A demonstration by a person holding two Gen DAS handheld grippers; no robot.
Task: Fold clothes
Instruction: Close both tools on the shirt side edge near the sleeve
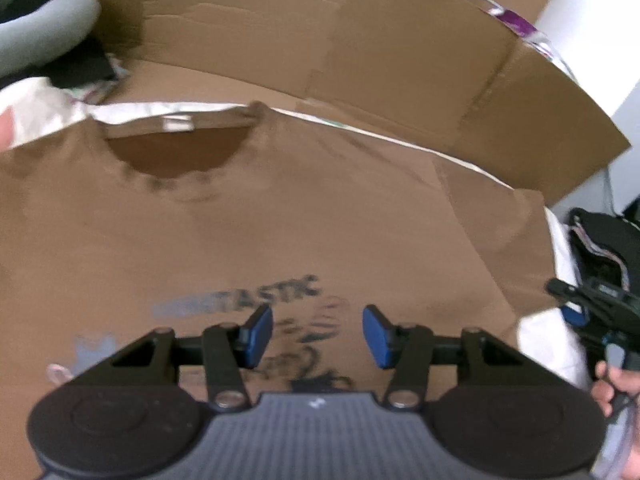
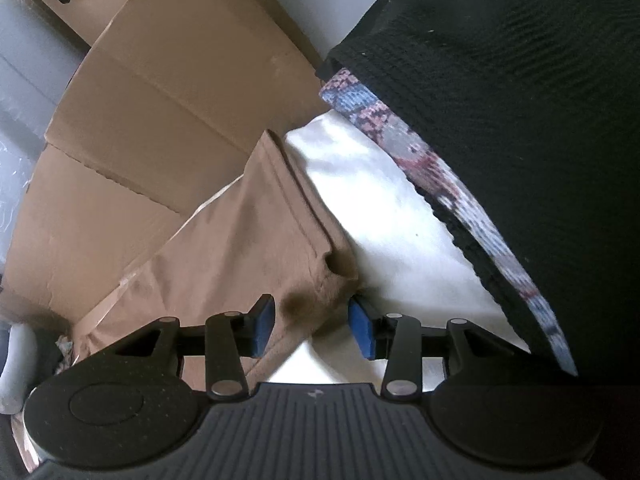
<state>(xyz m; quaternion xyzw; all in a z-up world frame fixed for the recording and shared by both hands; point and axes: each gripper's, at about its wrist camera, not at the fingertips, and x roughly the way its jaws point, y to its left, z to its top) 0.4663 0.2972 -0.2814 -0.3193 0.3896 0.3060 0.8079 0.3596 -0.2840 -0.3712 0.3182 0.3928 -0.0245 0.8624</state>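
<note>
Here the right tongs [image 2: 310,326] stood released astride the shirt's [image 1: 280,220] sleeve [image 2: 280,240] hem; the left tongs [image 1: 318,336], empty, hovered over its chest print

Print on the brown T-shirt

The T-shirt [image 1: 280,220] carries a dark printed word across its chest, seen in the left wrist view; only the ending "TASTIC" [image 1: 276,298] can be read, the letters before it being blurred to a grey smear. Below the word sits a dark drawing, too blurred to make out, and to its left a pale grey mark with no legible letters. A small white tag [image 1: 178,123] sits inside the collar, its writing too small to read. In the right wrist view no text can be read.
</note>
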